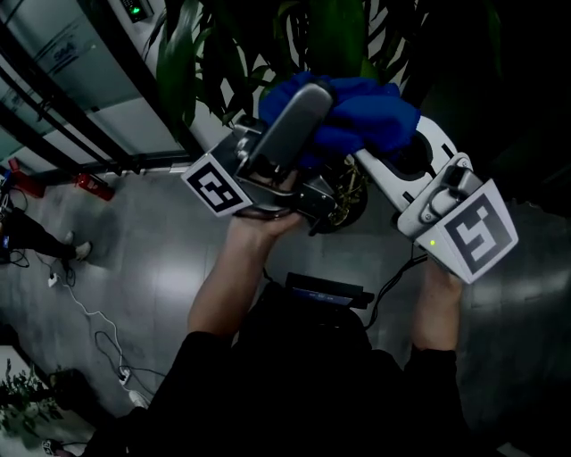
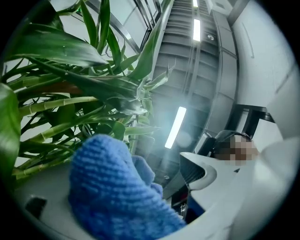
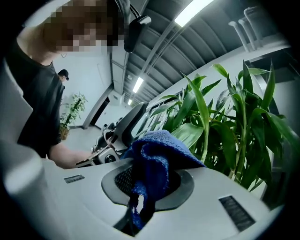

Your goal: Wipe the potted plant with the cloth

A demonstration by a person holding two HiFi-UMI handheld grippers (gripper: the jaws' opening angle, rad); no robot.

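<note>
In the head view, the blue cloth (image 1: 366, 116) is seen bunched where the left tongs (image 1: 312, 107) and right tongs (image 1: 385, 147) meet. The potted plant (image 1: 330, 36) rises just beyond both. A grey floor (image 1: 161, 259) strewn with cables (image 1: 94, 326) lies far below.

In the left gripper view, those tongs are held wide apart, closed on nothing. The cloth lies against one jaw, and the plant's stalks (image 2: 51, 105) are spread ahead and leftward.

In the right gripper view, a fold of cloth is clamped. Upright leaves (image 3: 234, 122) stand just ahead and rightward, so the right hand is judged better placed to wipe. Strip lights (image 3: 194, 9) line the ceiling.
</note>
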